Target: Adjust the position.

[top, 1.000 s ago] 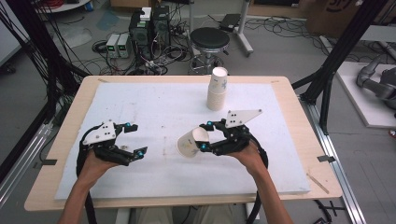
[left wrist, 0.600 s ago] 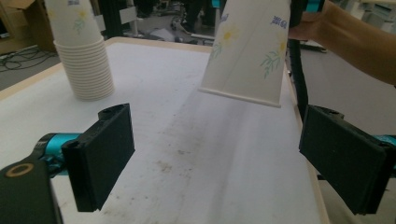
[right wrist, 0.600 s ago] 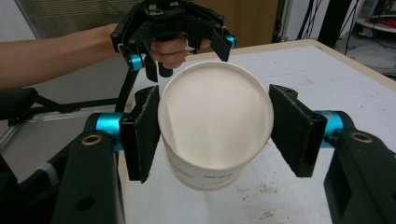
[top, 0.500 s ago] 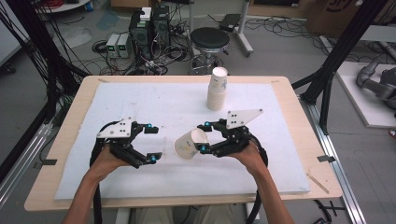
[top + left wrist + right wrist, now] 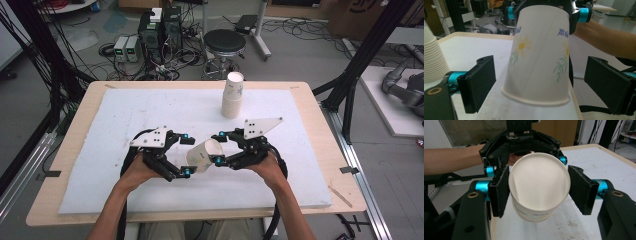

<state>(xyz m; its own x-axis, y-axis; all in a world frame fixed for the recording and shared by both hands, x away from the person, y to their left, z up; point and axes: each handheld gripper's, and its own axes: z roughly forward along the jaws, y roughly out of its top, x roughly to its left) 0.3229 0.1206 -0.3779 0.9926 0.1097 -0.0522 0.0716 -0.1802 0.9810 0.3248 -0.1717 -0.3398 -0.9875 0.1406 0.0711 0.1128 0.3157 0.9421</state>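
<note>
A paper cup point(image 5: 200, 157) with a flower print lies on its side above the white mat, mouth toward my right gripper point(image 5: 219, 148). That gripper is shut on the cup near its rim; in the right gripper view its pads point(image 5: 500, 192) press the rim of the cup point(image 5: 539, 185) from both sides. My left gripper point(image 5: 186, 155) faces it, open. In the left gripper view the cup point(image 5: 539, 57) shows base first, with my left gripper point(image 5: 544, 85) around the base end and a gap at each pad point(image 5: 479, 82).
A tall stack of paper cups point(image 5: 232, 97) stands upright at the back middle of the white mat point(image 5: 125, 115), also at the left edge of the left gripper view point(image 5: 431, 55). Behind the table are a black stool point(image 5: 225, 42) and floor electronics with cables.
My left gripper has moved right, toward the cup, and its jaws now straddle the cup's base end. The right gripper and the cup have stayed in place.
</note>
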